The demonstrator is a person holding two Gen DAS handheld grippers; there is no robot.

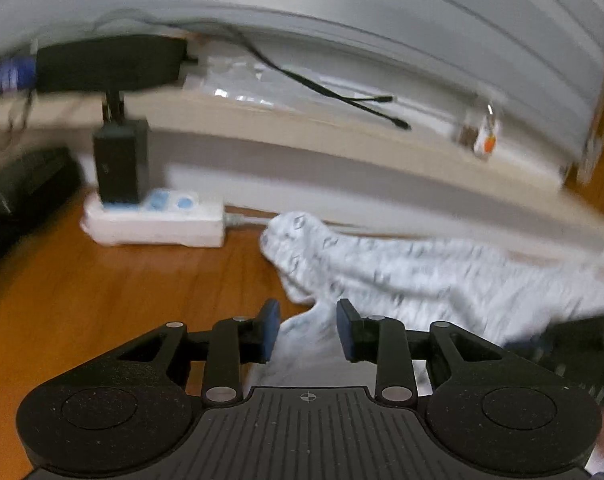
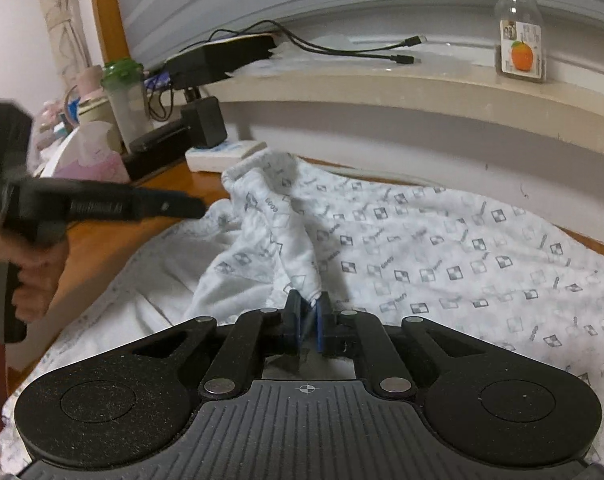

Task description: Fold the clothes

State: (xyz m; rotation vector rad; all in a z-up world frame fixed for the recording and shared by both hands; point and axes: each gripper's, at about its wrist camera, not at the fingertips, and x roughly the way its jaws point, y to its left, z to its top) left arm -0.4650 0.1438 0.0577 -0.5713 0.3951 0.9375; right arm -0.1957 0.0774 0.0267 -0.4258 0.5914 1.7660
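Observation:
A white garment with a small checked print (image 2: pixel 422 248) lies spread on the wooden table (image 1: pixel 102 280). My right gripper (image 2: pixel 308 312) is shut on a raised fold of it, and the cloth climbs from the pads towards the wall. In the left wrist view my left gripper (image 1: pixel 308 320) stands open over the garment's (image 1: pixel 402 272) left end, with cloth showing in the gap between the blue pads (image 1: pixel 271 330). The left gripper (image 2: pixel 190 208) also shows blurred in the right wrist view, held by a hand (image 2: pixel 34 280). The right gripper's dark body appears blurred at the far right of the left wrist view.
A white power strip (image 1: pixel 154 224) with a black adapter (image 1: pixel 120 164) lies by the wall. The beige ledge (image 2: pixel 382 84) carries a black box (image 2: pixel 218 60), cables (image 2: pixel 342 50) and a jar with an orange label (image 2: pixel 520 34). Bottles, one with a green cap (image 2: pixel 124 96), crowd the far left.

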